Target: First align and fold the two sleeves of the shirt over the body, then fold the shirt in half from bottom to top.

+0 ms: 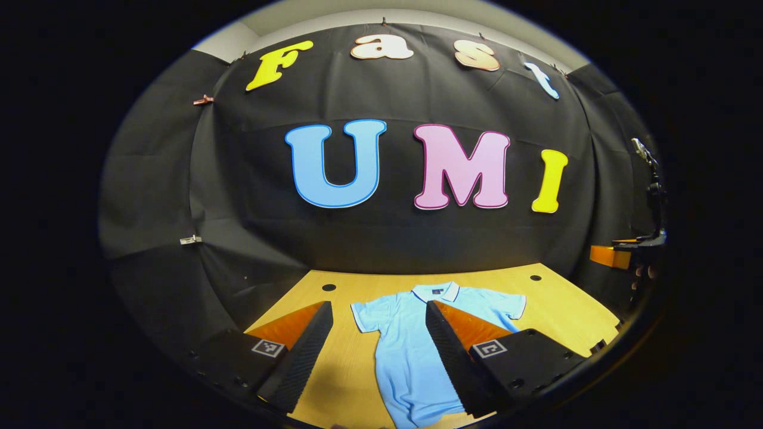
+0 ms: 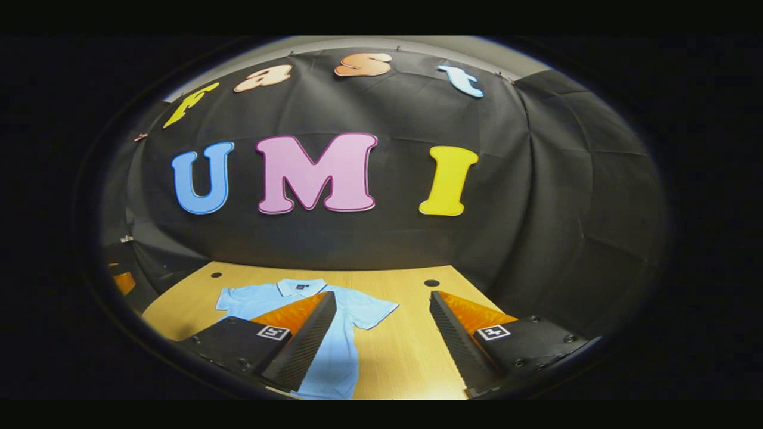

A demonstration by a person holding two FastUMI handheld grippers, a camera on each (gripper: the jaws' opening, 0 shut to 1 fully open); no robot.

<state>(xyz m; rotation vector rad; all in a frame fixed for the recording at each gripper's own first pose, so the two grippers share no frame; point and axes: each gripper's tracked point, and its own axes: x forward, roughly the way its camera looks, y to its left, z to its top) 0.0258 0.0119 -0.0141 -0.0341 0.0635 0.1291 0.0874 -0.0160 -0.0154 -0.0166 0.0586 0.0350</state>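
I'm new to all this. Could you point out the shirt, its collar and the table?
shirt (image 1: 411, 363), left gripper view, on the body.
collar (image 1: 437, 292), left gripper view, at its middle.
table (image 2: 405, 357), right gripper view, on bare wood.

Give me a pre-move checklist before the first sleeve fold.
1. Shirt lies flat on the table, collar at the far end: ok.
2. Both sleeves spread out, unfolded: ok.
3. Left gripper open, holding nothing: ok.
4. Right gripper open, holding nothing: ok.
5. Hem lying smooth: not ok, it looks rumpled in the left gripper view.
6. Gripper height above the cloth: cannot tell.
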